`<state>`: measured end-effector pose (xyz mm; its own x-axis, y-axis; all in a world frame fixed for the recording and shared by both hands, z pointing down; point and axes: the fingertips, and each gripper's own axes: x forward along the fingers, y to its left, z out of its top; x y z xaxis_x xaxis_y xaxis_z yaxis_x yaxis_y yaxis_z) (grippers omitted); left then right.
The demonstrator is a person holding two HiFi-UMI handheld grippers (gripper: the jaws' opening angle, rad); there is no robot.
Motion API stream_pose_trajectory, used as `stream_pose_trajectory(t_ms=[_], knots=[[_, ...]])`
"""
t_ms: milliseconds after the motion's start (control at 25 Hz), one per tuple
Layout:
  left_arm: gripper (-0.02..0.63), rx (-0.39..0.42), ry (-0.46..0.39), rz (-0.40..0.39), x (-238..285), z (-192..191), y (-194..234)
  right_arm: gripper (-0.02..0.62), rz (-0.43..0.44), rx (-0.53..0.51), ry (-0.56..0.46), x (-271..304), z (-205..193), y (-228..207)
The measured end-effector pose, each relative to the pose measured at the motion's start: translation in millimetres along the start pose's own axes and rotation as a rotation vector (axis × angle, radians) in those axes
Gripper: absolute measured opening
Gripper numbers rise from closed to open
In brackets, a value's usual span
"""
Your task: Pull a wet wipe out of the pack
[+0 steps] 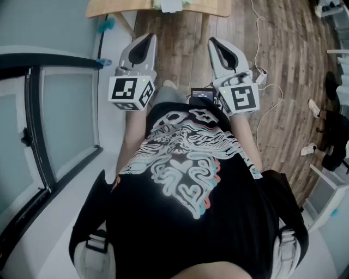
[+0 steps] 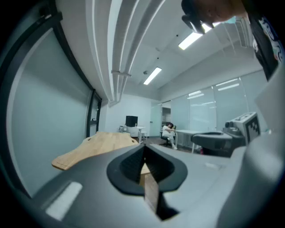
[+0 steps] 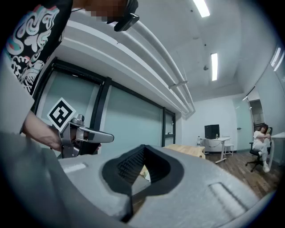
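my left gripper and right gripper are both closed, empty. only the head view shows what looks like the pack, on the table edge ahead of both tips; in the gripper views my own jaws block that spot.

Head view looks steeply down; both gripper views look level, sharing the wooden table.
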<state>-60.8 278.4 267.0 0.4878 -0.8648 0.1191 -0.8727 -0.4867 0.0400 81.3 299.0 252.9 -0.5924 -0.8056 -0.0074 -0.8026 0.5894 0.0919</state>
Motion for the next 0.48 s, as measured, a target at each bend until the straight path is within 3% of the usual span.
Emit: stream_pose_trajectory(t_ms=[480], knots=[[-0.011, 0.027, 0.031, 0.003, -2.5, -9.2, 3.0, -0.002, -0.012, 0.023, 0.039, 3.1, -11.4, -0.2]])
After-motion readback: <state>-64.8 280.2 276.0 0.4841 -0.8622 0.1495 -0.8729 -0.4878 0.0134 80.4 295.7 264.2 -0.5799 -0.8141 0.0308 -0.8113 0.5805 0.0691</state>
